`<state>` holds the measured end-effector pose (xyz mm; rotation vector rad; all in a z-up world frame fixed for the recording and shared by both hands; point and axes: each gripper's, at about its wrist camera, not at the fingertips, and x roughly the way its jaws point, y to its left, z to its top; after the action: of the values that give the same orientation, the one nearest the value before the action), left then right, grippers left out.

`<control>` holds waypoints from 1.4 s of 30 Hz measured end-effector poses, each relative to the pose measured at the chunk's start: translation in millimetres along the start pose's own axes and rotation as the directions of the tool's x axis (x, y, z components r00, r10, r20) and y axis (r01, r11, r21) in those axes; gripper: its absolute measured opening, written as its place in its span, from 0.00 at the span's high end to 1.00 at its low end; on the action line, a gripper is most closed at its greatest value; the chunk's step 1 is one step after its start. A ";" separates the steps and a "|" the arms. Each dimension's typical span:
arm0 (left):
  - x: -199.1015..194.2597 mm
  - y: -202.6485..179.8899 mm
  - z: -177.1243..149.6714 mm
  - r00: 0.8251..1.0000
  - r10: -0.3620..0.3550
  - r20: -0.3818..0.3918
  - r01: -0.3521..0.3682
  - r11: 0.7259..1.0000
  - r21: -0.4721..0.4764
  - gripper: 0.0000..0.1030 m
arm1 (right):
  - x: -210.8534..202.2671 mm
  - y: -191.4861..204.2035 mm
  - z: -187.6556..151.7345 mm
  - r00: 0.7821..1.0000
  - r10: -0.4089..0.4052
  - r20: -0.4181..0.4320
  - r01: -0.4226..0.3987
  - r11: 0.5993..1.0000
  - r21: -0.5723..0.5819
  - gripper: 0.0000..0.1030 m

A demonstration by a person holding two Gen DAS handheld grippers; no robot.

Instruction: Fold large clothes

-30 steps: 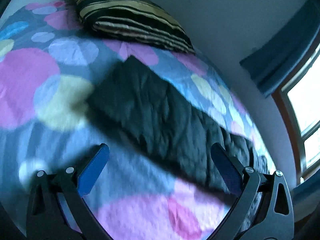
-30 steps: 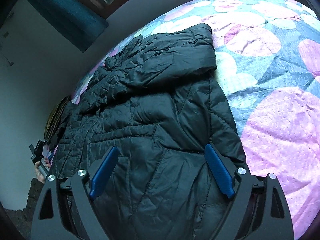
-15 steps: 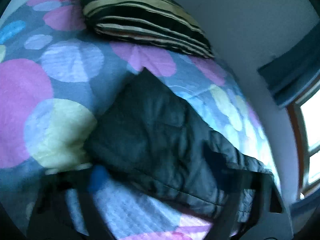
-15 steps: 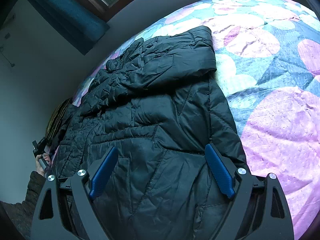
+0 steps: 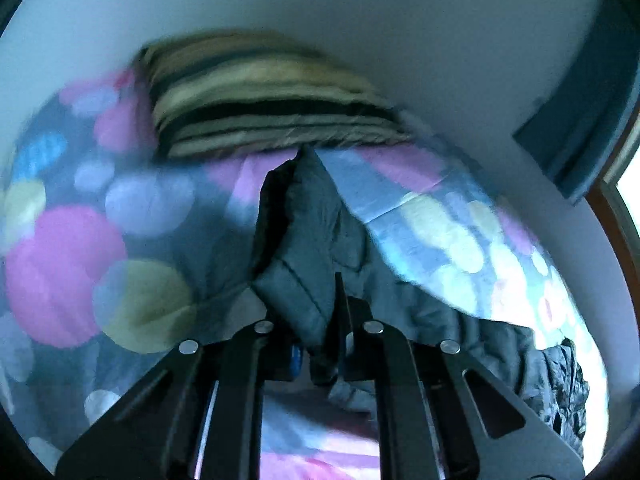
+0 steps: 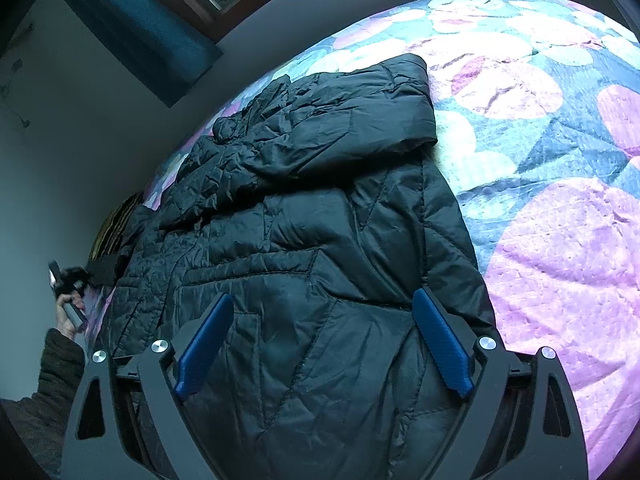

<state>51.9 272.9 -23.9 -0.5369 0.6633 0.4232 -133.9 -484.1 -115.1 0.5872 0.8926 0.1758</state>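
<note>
A: Where is the jacket?

B: The black quilted jacket lies spread on the bed, on the spotted pink and blue cover. From my right wrist camera it fills the middle, its body towards 6 o'clock and a sleeve folded across the top towards 12

A: And your right tool?

B: My right tool hangs wide open above the jacket's lower body, blue pads well apart, gripping nothing

A: The left one?

B: My left tool is closed tight on a fold of the jacket; the cloth rises from between the fingers towards 12 o'clock. The striped pillow sits beyond it at 12, against the wall. In the right view my left hand shows at 9 o'clock, at the jacket's far edge
</note>
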 end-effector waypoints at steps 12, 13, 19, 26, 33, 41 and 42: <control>-90.8 -206.3 -39.9 0.957 -0.288 0.030 0.256 0.890 0.377 0.91 | 0.6 1.0 -1.2 1.000 0.002 0.005 -0.002 1.000 -0.001 0.11; -94.0 -218.3 -47.1 0.951 -0.308 0.017 0.276 0.876 0.394 0.91 | 0.6 1.1 -1.2 1.000 0.002 0.005 -0.002 1.000 -0.001 0.11; -119.8 -311.0 -116.1 0.905 -0.420 -0.065 0.384 0.743 0.548 0.91 | 0.5 0.3 -0.7 1.000 0.004 0.005 -0.004 1.000 0.000 0.11; -124.5 -380.5 -192.2 0.876 -0.457 -0.154 0.441 0.629 0.641 0.91 | -0.2 1.4 -0.2 1.000 0.012 0.008 -0.012 1.000 0.003 0.11; -111.3 -423.5 -257.6 0.865 -0.433 -0.253 0.476 0.550 0.686 0.91 | -1.5 -0.8 0.1 1.000 0.021 0.009 -0.021 1.000 0.005 0.11; -92.7 -448.0 -321.4 0.875 -0.372 -0.310 0.470 0.500 0.727 0.91 | -1.7 -2.3 0.1 1.000 0.029 0.008 -0.029 1.000 0.005 0.11; -89.4 -449.2 -326.9 0.876 -0.363 -0.318 0.470 0.496 0.730 0.91 | -1.6 -2.6 0.2 1.000 0.030 0.009 -0.030 1.000 0.006 0.11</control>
<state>73.8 -289.3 -32.4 0.1625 0.7360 -0.4021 -135.0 -486.9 -115.3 0.6070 0.8767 0.1978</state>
